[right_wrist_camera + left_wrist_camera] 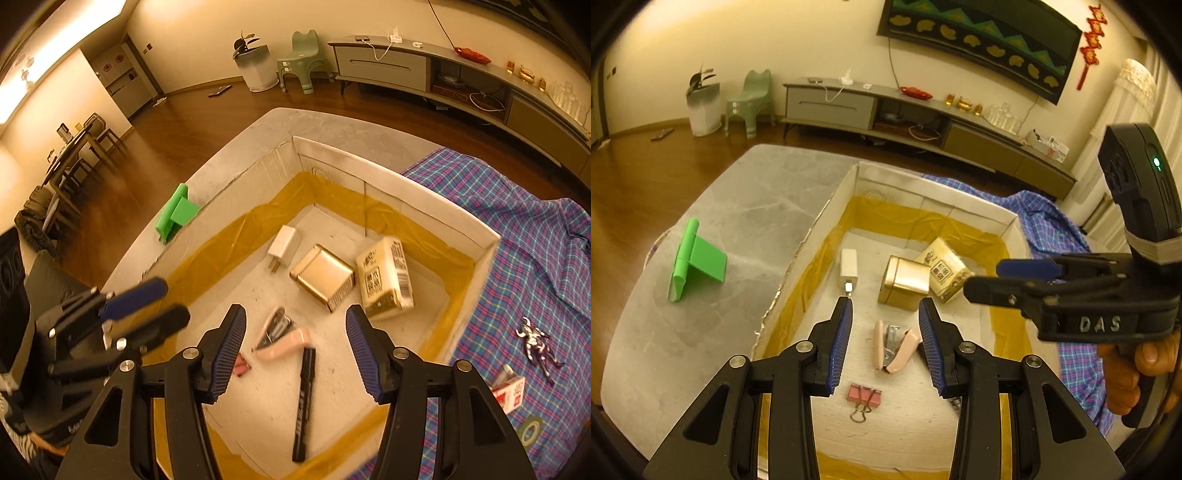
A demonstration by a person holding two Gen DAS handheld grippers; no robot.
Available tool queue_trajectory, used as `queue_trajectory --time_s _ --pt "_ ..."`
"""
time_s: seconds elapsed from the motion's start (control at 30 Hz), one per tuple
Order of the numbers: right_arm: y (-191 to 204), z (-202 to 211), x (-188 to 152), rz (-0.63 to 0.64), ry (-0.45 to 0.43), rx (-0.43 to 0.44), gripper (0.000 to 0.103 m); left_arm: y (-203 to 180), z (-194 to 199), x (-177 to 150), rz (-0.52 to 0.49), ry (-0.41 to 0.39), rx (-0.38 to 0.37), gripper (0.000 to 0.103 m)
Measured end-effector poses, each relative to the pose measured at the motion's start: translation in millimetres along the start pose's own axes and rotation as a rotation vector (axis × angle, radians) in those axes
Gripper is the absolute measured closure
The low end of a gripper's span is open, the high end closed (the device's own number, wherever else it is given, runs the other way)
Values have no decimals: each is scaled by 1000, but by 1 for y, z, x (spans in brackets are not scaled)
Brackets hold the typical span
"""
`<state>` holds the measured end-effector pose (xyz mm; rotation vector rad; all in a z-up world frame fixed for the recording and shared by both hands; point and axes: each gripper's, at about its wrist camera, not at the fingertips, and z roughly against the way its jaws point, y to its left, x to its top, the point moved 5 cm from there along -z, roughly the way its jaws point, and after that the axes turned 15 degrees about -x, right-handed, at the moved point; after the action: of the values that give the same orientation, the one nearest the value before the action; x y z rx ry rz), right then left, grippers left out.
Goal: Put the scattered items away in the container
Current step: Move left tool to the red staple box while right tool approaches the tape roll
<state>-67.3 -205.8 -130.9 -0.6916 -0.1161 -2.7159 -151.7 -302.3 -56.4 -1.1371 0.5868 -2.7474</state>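
Note:
A white cardboard box (827, 210) (424, 192) lined with yellow tape holds a white charger (848, 266) (282, 242), a gold tin (908, 277) (325, 277), a cream packet (945, 269) (386, 280), a pink stapler (897, 349) (284, 343), a pink binder clip (864, 395) and a black marker (303, 398). My left gripper (885, 310) (147, 306) is open and empty above the stapler. My right gripper (295, 317) (1008, 273) is open and empty over the box. Outside the box lie a green stand (694, 254) (175, 214), a small figurine (535, 343), a red card box (511, 393) and a tape roll (530, 430).
The box sits on a grey marble table (701, 206) (236, 147). A blue plaid cloth (517, 221) (1049, 214) covers the table's right side. A TV cabinet (923, 110) stands behind on the wooden floor.

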Motion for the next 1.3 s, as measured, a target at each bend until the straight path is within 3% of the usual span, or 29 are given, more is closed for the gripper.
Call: queue_trajectory --time_s 0.53,0.73,1.03,1.3 --pt "-23 55 -50 -11 -128 130 43 -41 2 -4 -72 -51 -46 63" --pt "-40 72 -71 -25 -182 192 43 -73 5 -6 -125 -85 -130 62" --pt "-94 106 -98 -113 -291 262 43 -139 -1 -18 -261 -79 -242 62" --pt "-161 100 -128 -250 -298 248 43 -185 -27 -33 -327 -21 -311 60"
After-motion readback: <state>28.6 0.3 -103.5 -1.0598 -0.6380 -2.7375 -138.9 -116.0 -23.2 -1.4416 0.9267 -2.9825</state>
